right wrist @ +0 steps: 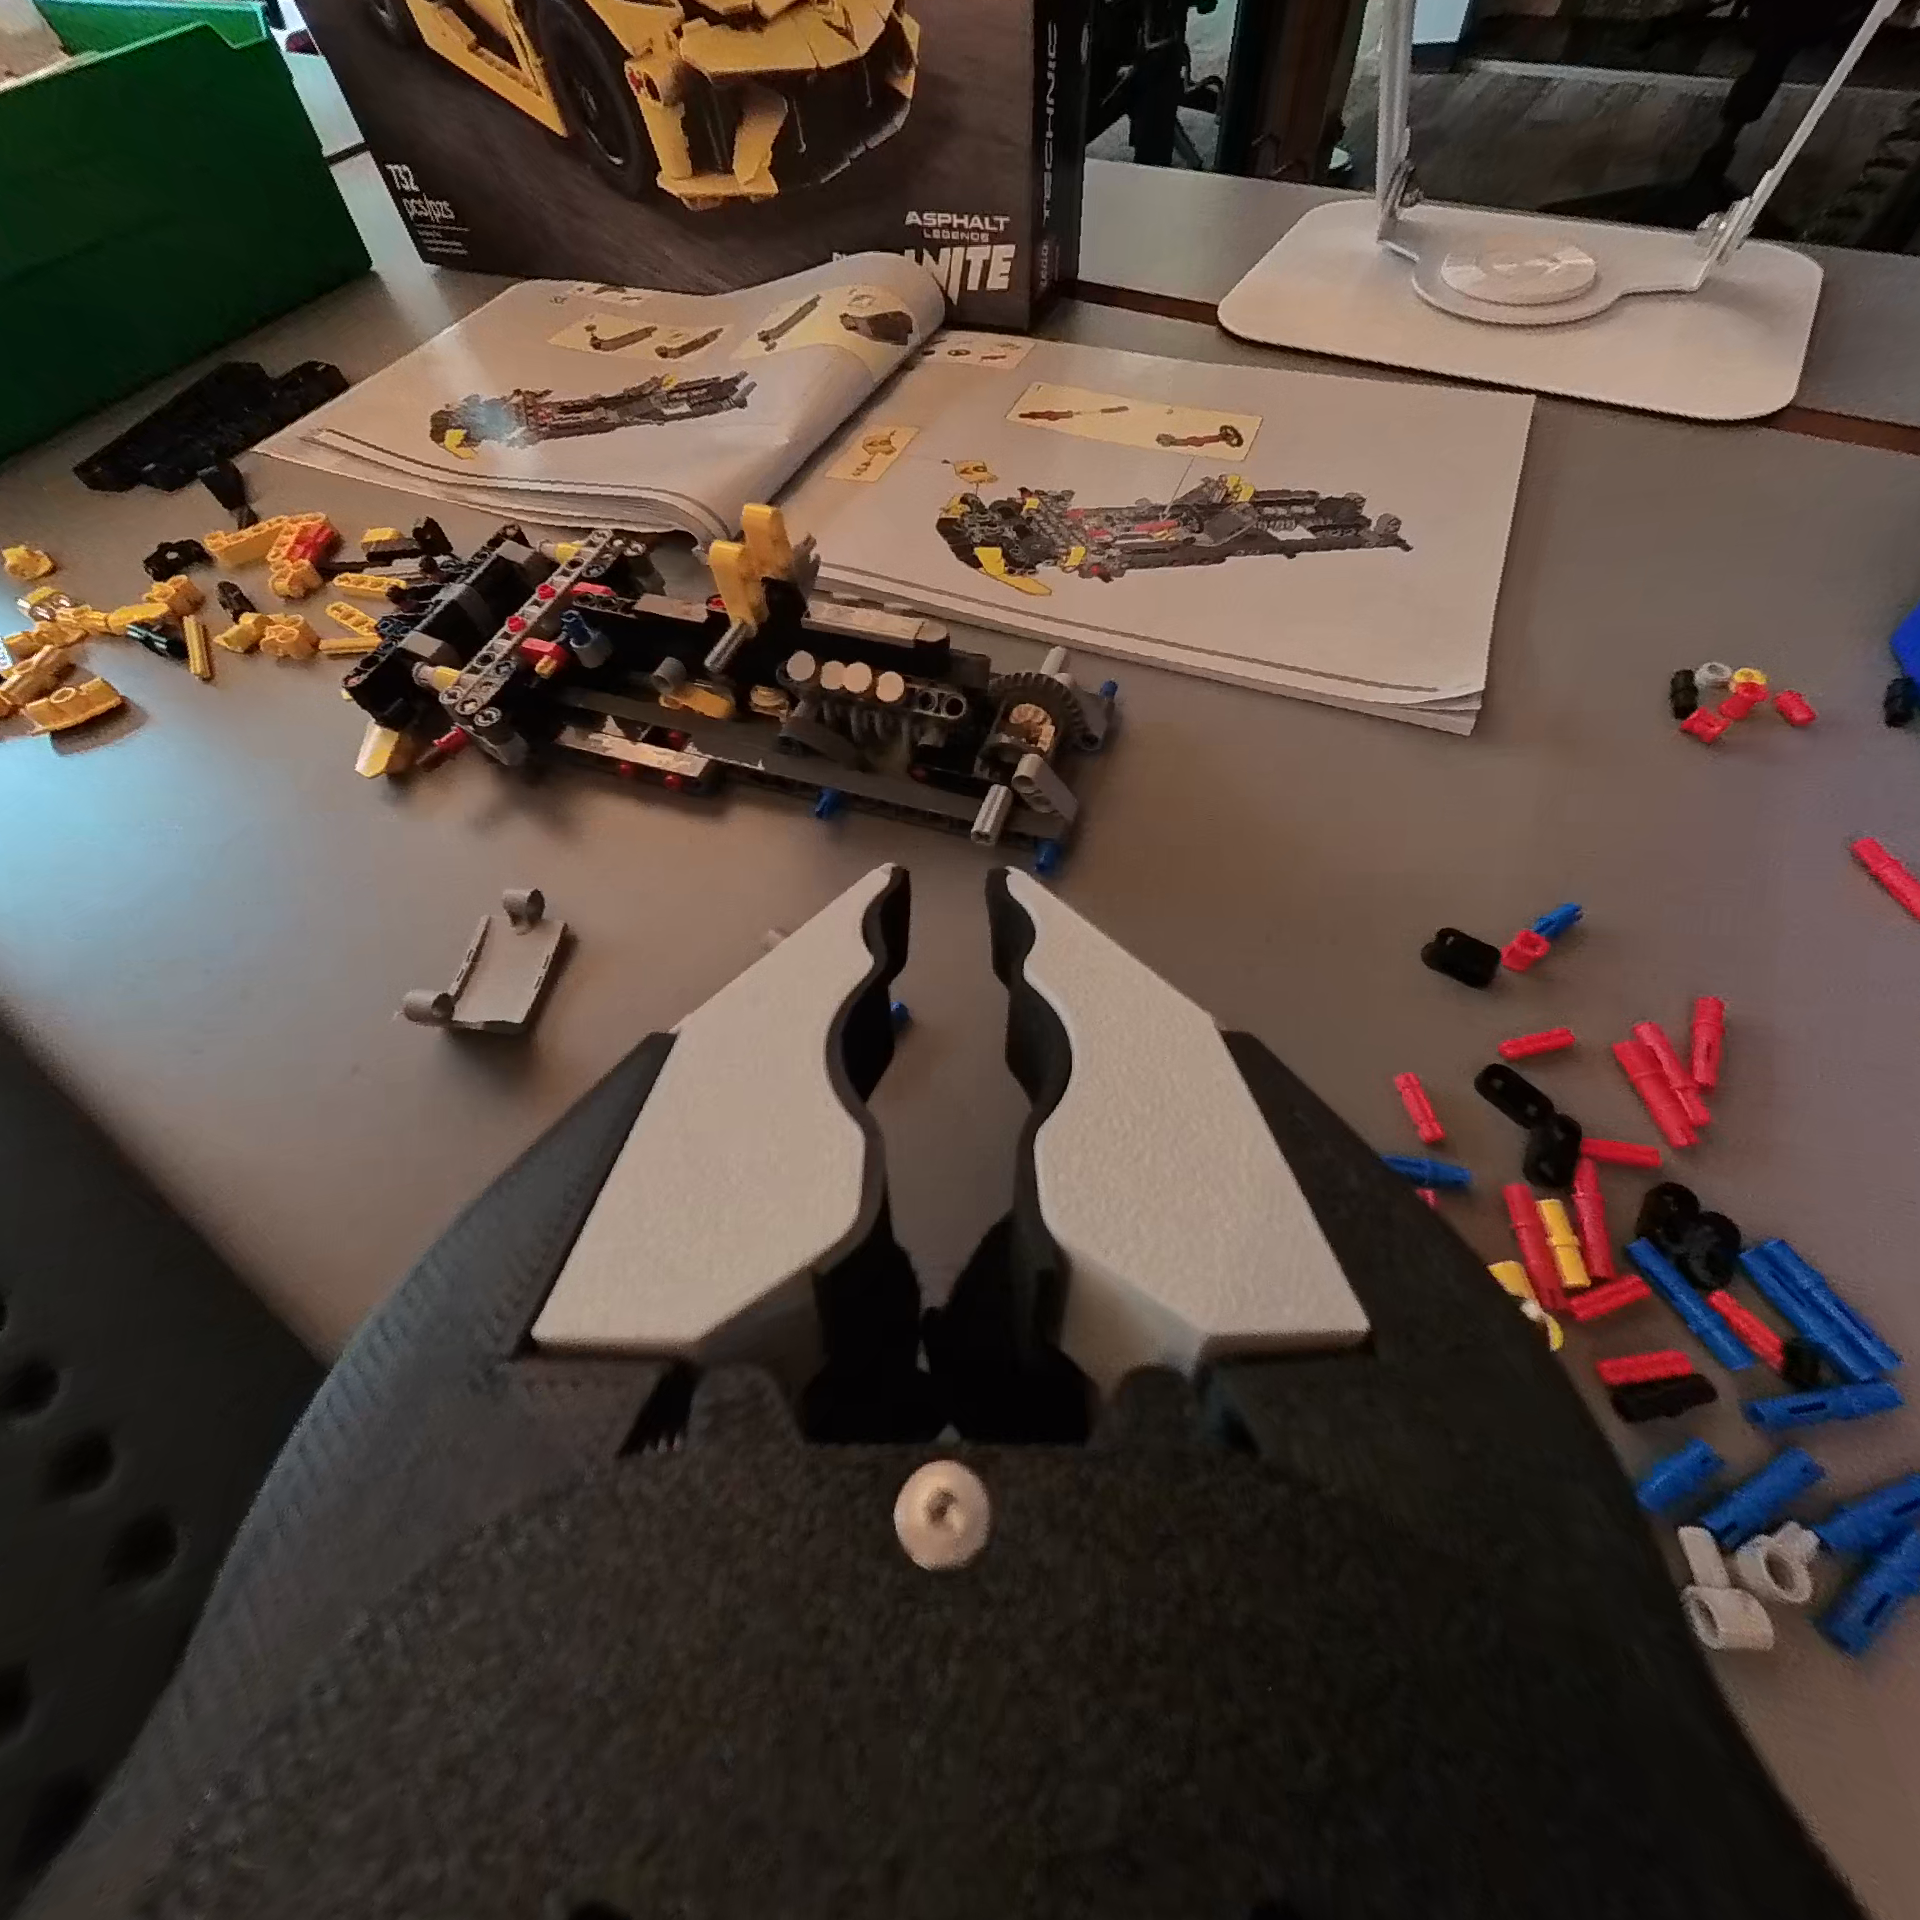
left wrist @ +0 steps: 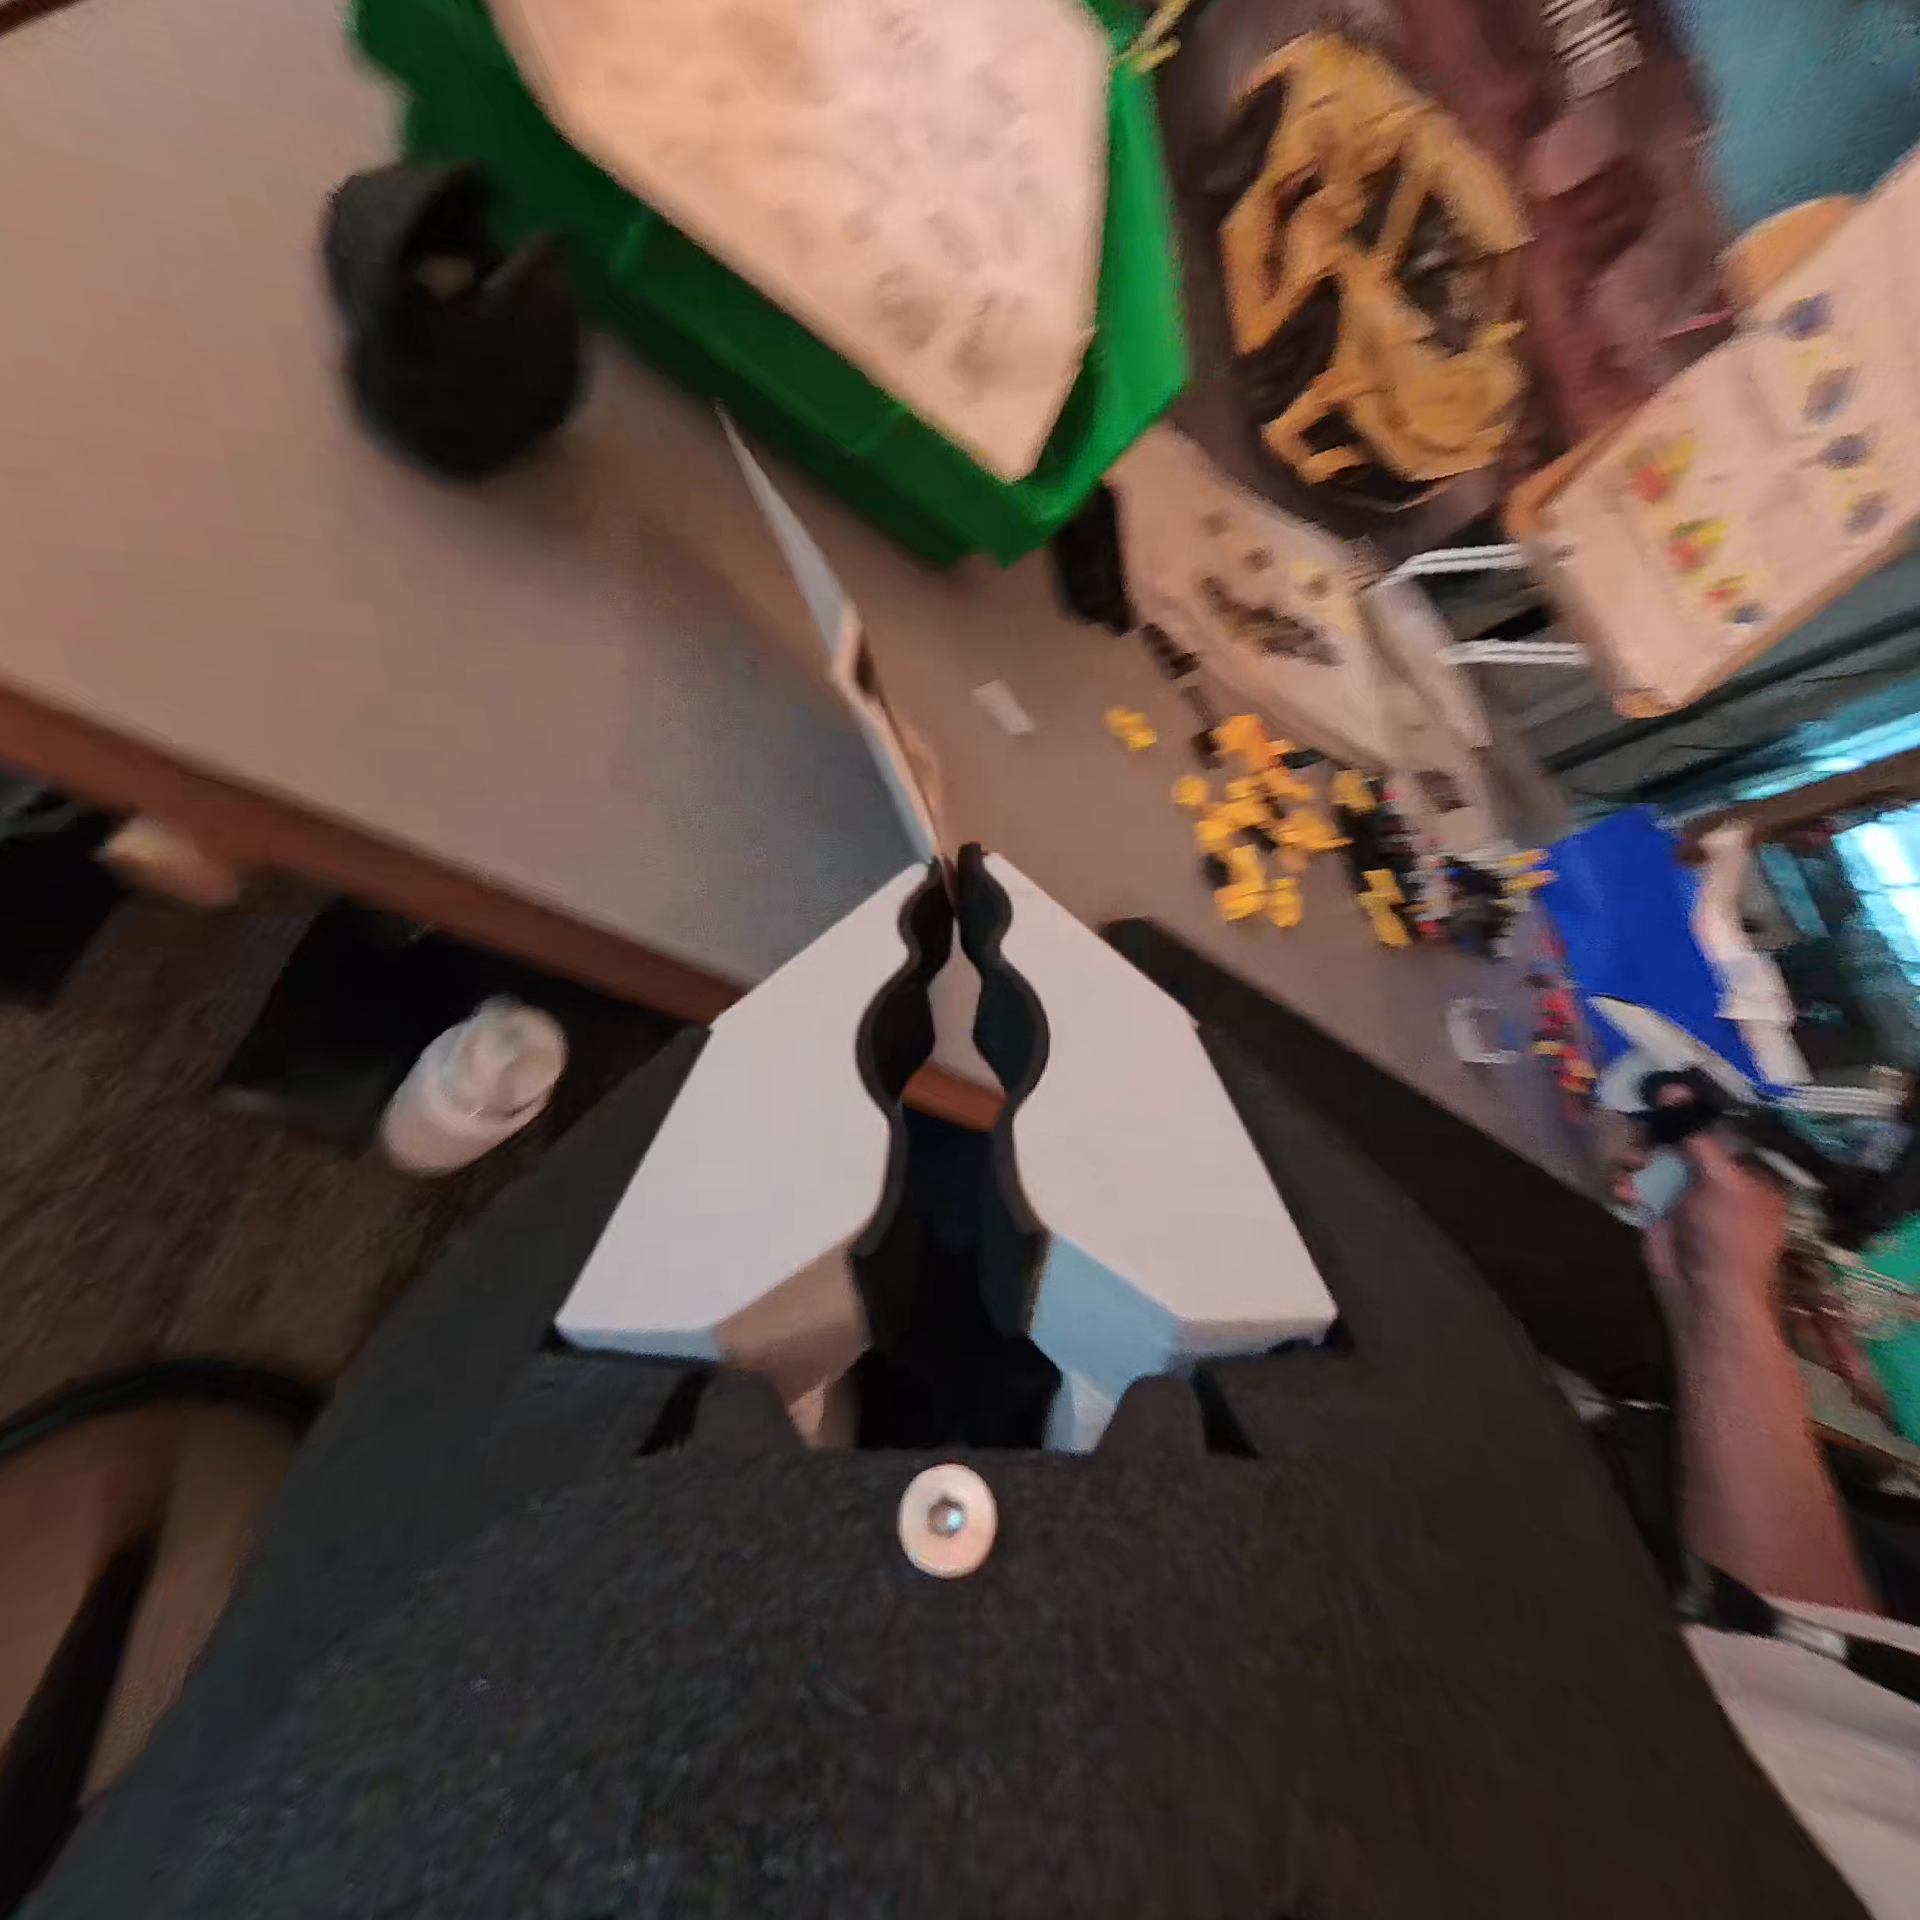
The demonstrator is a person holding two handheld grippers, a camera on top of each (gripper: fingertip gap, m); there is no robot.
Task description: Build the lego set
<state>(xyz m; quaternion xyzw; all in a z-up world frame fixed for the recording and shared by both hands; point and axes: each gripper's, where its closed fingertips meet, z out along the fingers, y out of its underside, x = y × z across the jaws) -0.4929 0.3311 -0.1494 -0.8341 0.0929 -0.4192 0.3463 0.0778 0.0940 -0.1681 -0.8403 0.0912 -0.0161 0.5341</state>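
Observation:
The left wrist view is blurred and tilted. My left gripper [left wrist: 954, 868] is shut on the near end of a thin white sheet [left wrist: 831, 613], seen edge-on and held above the table near its edge. My right gripper [right wrist: 945, 883] is open and empty, low over the table just in front of the part-built black and grey lego chassis [right wrist: 727, 686]. The open instruction booklet [right wrist: 1143, 520] lies behind the chassis. A grey panel piece [right wrist: 499, 971] lies left of the right gripper. A small blue pin [right wrist: 900, 1013] shows under its left finger.
Yellow parts [right wrist: 156, 613] lie at the left and red, blue and black pins [right wrist: 1714, 1299] at the right. The set's box [right wrist: 727, 135], a green bin [right wrist: 156, 208] and a white stand base [right wrist: 1507, 301] stand at the back. A black round object [left wrist: 447, 312] sits by the bin. Left tips to right tips: about 60 cm. It is some 15 cm from my left tips to the black round object [left wrist: 447, 312].

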